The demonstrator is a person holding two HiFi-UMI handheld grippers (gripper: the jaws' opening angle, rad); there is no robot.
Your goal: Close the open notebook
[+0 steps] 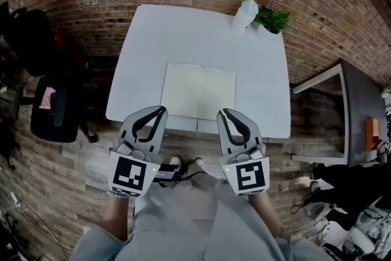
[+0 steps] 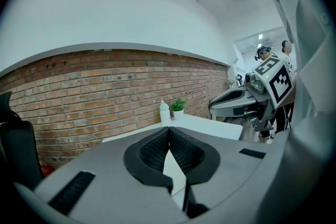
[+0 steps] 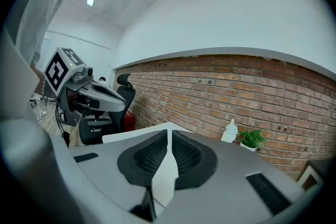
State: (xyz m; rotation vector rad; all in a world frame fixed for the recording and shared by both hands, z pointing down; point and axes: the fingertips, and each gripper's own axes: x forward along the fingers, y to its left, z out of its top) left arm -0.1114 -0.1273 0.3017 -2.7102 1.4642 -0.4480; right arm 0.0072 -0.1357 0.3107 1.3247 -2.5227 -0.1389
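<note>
An open notebook (image 1: pixel 198 91) with blank cream pages lies flat on the white table (image 1: pixel 140 52), near its front edge. My left gripper (image 1: pixel 162 109) hovers just in front of that edge, left of the notebook's near corner, jaws shut and empty. My right gripper (image 1: pixel 223 112) hangs level with it on the right, also shut with nothing in it. In the left gripper view the left gripper (image 2: pixel 169 129) has its tips together. In the right gripper view the right gripper (image 3: pixel 168 132) is likewise closed. Both point toward the brick wall across the table.
A white bottle (image 1: pixel 244 13) and a small green plant (image 1: pixel 272 19) stand at the table's far right corner. A black office chair (image 1: pixel 56 108) sits at the left. A grey side table (image 1: pixel 360 113) stands at the right. The floor and wall are brick.
</note>
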